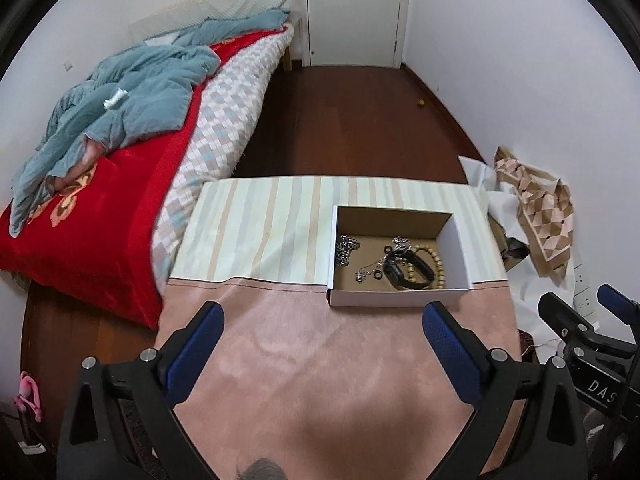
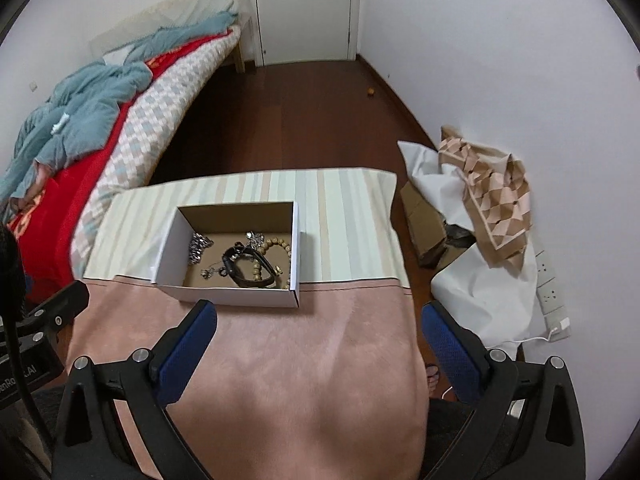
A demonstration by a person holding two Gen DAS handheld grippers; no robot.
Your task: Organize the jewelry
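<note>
Left wrist view looks across a table point(image 1: 320, 360) draped in pink cloth, with a striped cloth point(image 1: 260, 224) over its far half. The landmark is an open box point(image 1: 376, 298), white outside and brown inside, sitting where the two cloths meet. Left of the box, well apart, is a bed point(image 1: 120, 208) with a red blanket; beyond the box, dark floor runs to a white door point(image 1: 356, 8); right of the box, off the table, lie heaped paper and cardboard.

Every jewelry piece visible already lies inside the box: a black band point(image 1: 408, 274), a ring of pale beads point(image 1: 430, 258) at its right side, a silver chain point(image 1: 346, 250) at its left wall, and a small pendant point(image 1: 360, 278) near the front. Gathered like this, the sorting looks largely done.

Left gripper point(image 1: 324, 316) and right gripper point(image 2: 320, 316) hang short of the box, fingers spread wide, holding nothing, probably pulled back after a drop.
</note>
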